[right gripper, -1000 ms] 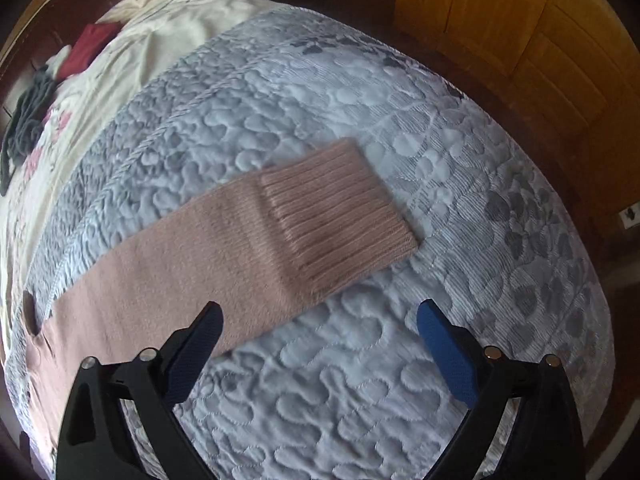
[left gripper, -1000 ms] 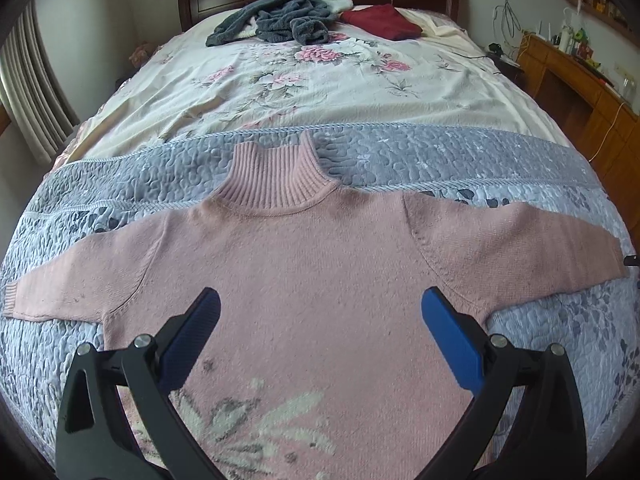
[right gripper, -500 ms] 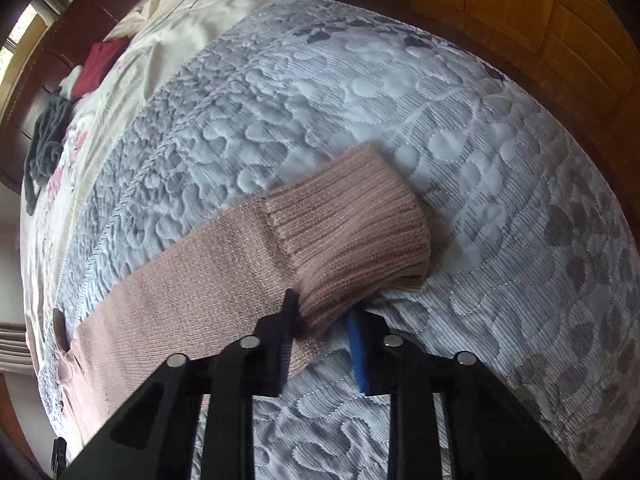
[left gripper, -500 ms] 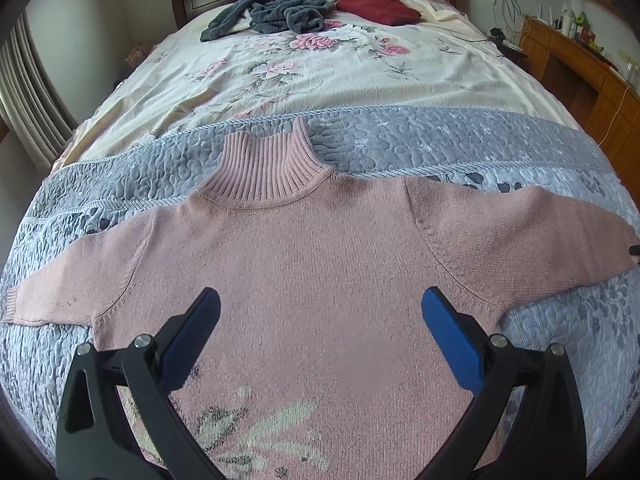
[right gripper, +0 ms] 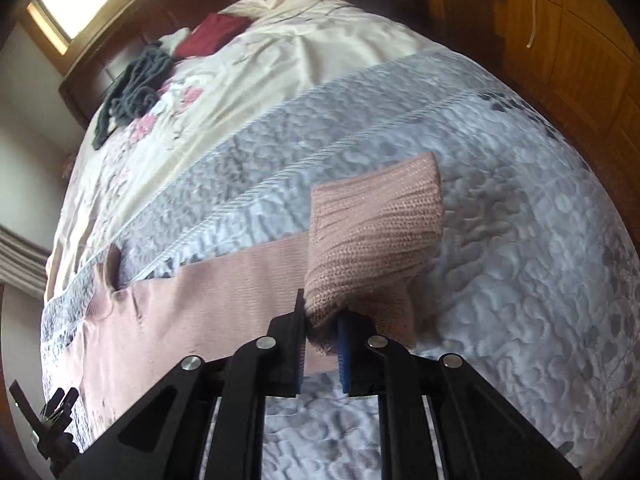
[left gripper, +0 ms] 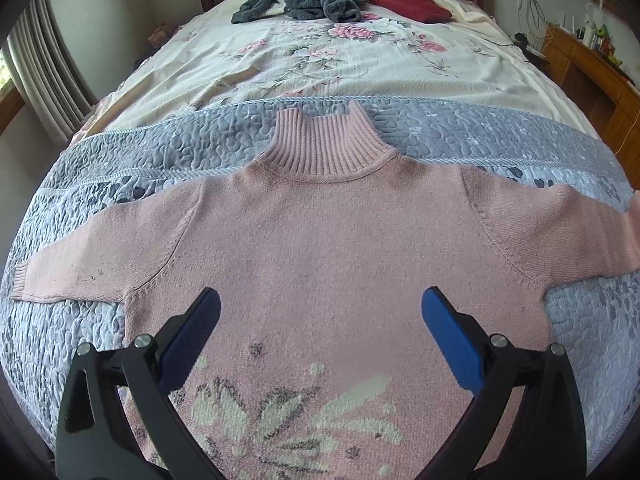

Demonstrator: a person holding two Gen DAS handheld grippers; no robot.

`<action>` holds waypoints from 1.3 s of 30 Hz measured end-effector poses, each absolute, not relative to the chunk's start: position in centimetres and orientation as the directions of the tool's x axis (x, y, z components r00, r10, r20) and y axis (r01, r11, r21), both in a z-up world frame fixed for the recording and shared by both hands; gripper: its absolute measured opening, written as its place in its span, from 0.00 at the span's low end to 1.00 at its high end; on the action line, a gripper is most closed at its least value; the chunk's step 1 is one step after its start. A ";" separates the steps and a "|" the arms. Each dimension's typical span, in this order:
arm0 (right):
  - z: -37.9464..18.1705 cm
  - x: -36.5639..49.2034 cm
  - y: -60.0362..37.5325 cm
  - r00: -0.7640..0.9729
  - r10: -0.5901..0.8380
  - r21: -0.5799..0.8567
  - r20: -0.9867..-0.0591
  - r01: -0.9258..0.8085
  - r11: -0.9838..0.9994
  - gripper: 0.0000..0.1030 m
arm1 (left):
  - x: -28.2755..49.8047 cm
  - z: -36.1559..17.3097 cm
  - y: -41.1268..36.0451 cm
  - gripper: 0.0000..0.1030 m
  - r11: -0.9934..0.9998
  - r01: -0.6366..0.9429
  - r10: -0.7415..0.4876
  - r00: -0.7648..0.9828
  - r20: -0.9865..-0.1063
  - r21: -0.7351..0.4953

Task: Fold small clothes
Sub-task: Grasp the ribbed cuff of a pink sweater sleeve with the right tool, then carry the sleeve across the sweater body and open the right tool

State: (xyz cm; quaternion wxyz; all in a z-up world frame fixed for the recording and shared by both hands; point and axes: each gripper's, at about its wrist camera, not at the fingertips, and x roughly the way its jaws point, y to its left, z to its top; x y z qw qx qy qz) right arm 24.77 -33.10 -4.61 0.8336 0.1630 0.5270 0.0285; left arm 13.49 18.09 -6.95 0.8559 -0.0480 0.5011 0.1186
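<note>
A pink turtleneck sweater [left gripper: 320,248] lies flat on the grey quilt [left gripper: 160,148], sleeves spread to both sides, a pale flower pattern near its hem. My left gripper [left gripper: 320,312] hovers open over the sweater's lower body, its blue pads wide apart with nothing between them. In the right wrist view my right gripper [right gripper: 322,322] is shut on the ribbed cuff [right gripper: 376,228] of the sweater's right sleeve [right gripper: 224,292]. The cuff is lifted off the quilt and stands up above the jaws. The left gripper [right gripper: 48,412] shows at that view's lower left edge.
A dark grey garment [left gripper: 304,2] and a dark red one [left gripper: 408,4] lie near the headboard on the floral bedspread [left gripper: 320,64]. Wooden cabinets [right gripper: 560,48] stand close along the bed's right side. A curtain [left gripper: 44,68] hangs at the left.
My right gripper closed on the sleeve cuff and has raised it off the quilt, tilting up toward the headboard. The left gripper stayed open and shifted slightly over the sweater's body.
</note>
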 end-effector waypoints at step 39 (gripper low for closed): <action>-10.1 18.6 -5.2 0.201 0.432 0.333 -0.879 -0.388 0.859 0.25 | 13.4 -10.7 20.5 0.97 0.950 -0.221 -0.120 0.393 -0.912 -0.221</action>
